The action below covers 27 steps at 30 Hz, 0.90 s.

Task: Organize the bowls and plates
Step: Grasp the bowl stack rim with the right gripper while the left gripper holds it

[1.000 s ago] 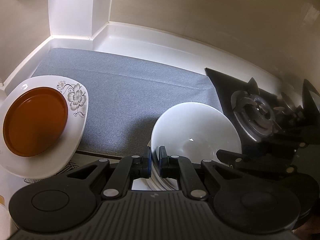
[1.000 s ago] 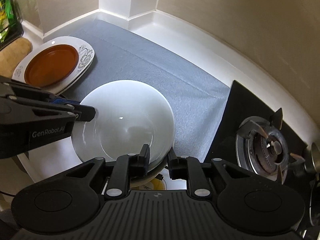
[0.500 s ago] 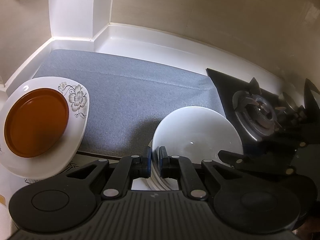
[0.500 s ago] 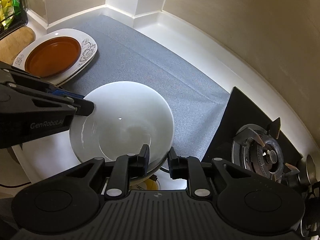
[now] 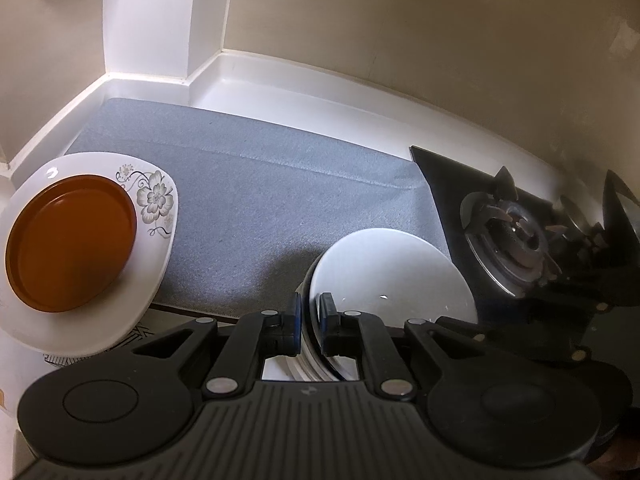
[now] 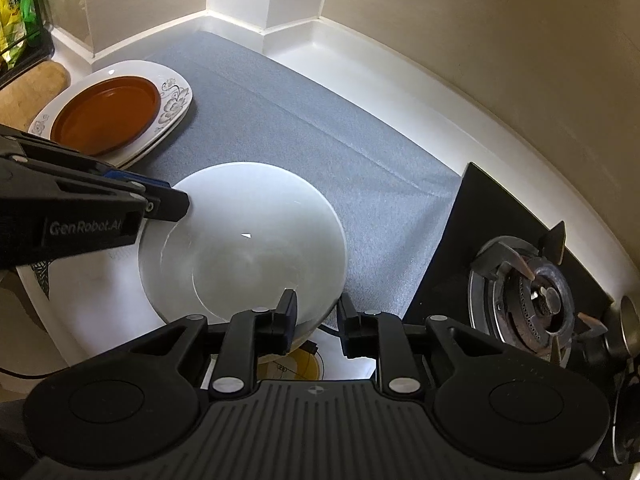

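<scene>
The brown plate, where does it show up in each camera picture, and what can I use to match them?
Left wrist view: brown plate at the left edge, on the flowered white plate.
Right wrist view: brown plate upper left, on the same flowered plate.
Shared landmark: the gas burner, on the right in both.

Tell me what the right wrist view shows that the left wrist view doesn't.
Only the right wrist view: green snack packets at the far left, a yellow-patterned dish under the white bowl, and the left tongs seen from the side on the bowl's rim.

Only the left wrist view: stacked plate edges beneath the bowl.

Both: the white bowl, the brown plate on the floral dish, the grey mat and the gas burner.
</scene>
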Each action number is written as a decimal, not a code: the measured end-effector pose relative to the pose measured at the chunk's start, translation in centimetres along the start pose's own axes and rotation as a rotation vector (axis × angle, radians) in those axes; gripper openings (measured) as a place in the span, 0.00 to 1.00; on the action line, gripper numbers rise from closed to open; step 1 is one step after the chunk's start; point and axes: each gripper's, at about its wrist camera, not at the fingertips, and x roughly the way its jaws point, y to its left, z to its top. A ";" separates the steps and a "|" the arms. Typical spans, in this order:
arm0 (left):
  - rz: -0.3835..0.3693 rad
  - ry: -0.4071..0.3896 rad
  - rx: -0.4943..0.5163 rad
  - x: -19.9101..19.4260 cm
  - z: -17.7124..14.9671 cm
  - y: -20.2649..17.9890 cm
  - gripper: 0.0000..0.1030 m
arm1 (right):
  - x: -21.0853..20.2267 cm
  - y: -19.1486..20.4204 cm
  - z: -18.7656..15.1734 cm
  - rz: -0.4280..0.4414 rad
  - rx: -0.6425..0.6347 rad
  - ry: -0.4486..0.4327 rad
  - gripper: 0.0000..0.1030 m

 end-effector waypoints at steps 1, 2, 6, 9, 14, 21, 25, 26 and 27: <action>-0.001 0.000 -0.002 0.0 0.0 0.0 0.09 | -0.1 0.0 -0.1 0.002 0.003 -0.006 0.24; -0.003 0.000 -0.005 0.0 0.0 0.0 0.09 | -0.2 0.0 -0.1 0.004 0.006 -0.011 0.27; -0.022 -0.011 -0.024 -0.3 -0.1 0.3 0.10 | -0.4 -0.3 -0.2 0.010 0.022 -0.024 0.32; -0.042 -0.039 -0.063 -1.1 -0.1 1.0 0.21 | -1.1 -1.0 -0.4 0.028 0.061 -0.061 0.39; -0.072 -0.038 -0.157 -1.2 0.0 2.5 0.32 | -1.6 -4.3 -1.4 0.131 0.285 -0.124 0.61; -0.121 0.071 -0.271 0.8 -0.5 3.5 0.44 | 0.4 -6.7 -1.9 0.236 0.470 -0.069 0.61; -0.126 0.119 -0.309 2.2 -0.7 3.7 0.46 | 2.3 -6.9 -2.2 0.295 0.541 -0.002 0.61; -0.120 0.133 -0.316 2.6 -0.8 3.7 0.46 | 2.7 -7.0 -2.3 0.304 0.560 0.010 0.61; -0.116 0.145 -0.321 2.9 -0.8 3.7 0.46 | 3.1 -7.2 -2.5 0.315 0.581 0.020 0.61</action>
